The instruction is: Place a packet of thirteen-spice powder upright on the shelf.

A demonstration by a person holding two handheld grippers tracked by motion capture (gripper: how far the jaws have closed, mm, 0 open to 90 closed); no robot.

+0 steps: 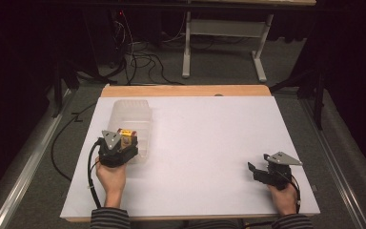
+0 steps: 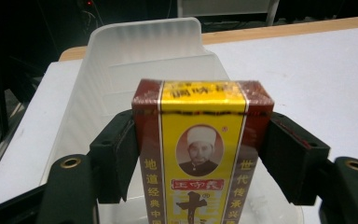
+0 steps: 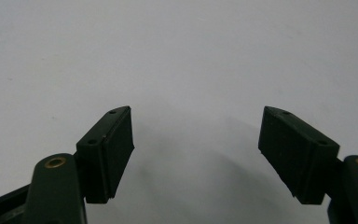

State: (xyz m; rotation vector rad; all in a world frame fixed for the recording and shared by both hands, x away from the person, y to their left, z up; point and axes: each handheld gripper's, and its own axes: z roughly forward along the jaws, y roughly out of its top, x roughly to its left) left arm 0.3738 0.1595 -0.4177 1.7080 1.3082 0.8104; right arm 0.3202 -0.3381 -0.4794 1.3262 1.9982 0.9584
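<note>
Box: red and yellow carton (image 2: 203,154), upright, long axis vertical, held over the near end of the clear plastic tray (image 2: 144,51).
Left gripper (image 2: 200,158): clamped on the carton's two narrow sides.
Coming move, judged: straight down; the tray floor lies directly beneath.
Right gripper (image 3: 196,154): jaws wide, holding nothing, well apart over the bare white table (image 1: 209,143).
</note>
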